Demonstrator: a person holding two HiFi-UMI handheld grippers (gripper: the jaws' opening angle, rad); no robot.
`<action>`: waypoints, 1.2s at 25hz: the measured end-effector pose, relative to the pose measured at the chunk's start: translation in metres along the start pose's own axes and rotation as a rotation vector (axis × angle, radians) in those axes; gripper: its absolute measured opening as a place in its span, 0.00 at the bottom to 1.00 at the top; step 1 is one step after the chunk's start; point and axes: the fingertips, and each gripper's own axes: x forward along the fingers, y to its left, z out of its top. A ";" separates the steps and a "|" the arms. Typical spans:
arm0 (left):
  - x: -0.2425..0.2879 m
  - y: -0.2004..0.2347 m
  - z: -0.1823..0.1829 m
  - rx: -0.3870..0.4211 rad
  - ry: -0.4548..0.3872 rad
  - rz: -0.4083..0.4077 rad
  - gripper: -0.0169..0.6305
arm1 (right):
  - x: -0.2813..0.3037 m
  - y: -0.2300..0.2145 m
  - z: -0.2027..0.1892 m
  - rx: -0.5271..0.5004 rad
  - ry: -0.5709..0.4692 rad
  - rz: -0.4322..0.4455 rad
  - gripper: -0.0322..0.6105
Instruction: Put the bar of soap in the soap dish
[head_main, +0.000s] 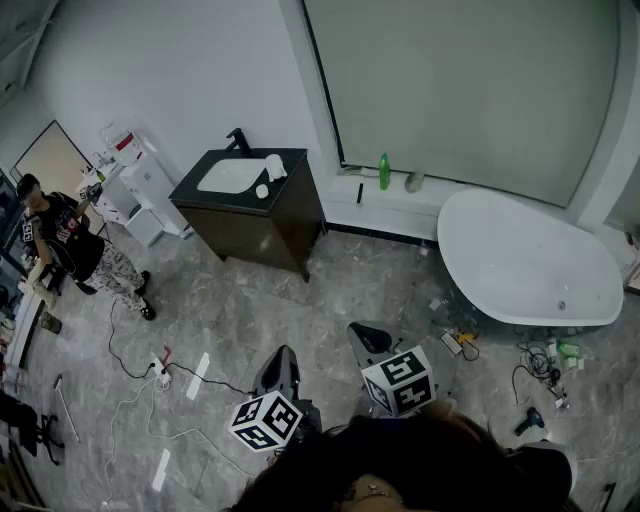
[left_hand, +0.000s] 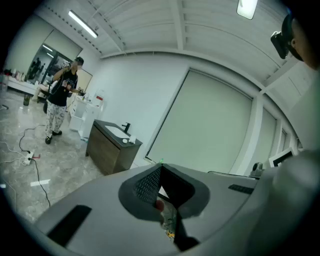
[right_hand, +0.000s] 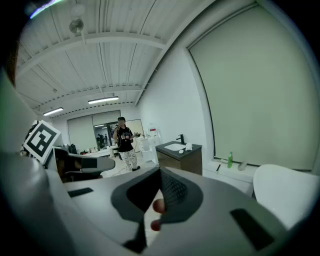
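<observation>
Grey floor lies between the sink counter and the left tongs and right tongs. Both are pressed together and empty, so walk closer first.

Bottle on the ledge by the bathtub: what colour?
The bottle is green, clearest in the head view.

There are two grippers, the left gripper and the right gripper, one vanity, one bathtub, one green bottle, one person, and two small white objects on the vanity.
</observation>
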 end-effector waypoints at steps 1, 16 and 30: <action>0.001 0.001 0.000 0.000 0.002 0.001 0.02 | 0.001 -0.001 0.000 0.000 0.001 0.000 0.07; 0.053 0.028 0.003 -0.048 -0.021 0.075 0.02 | 0.046 -0.037 0.004 -0.026 0.019 0.043 0.08; 0.157 0.087 0.025 -0.113 0.012 0.128 0.02 | 0.169 -0.092 0.017 -0.034 0.090 0.060 0.08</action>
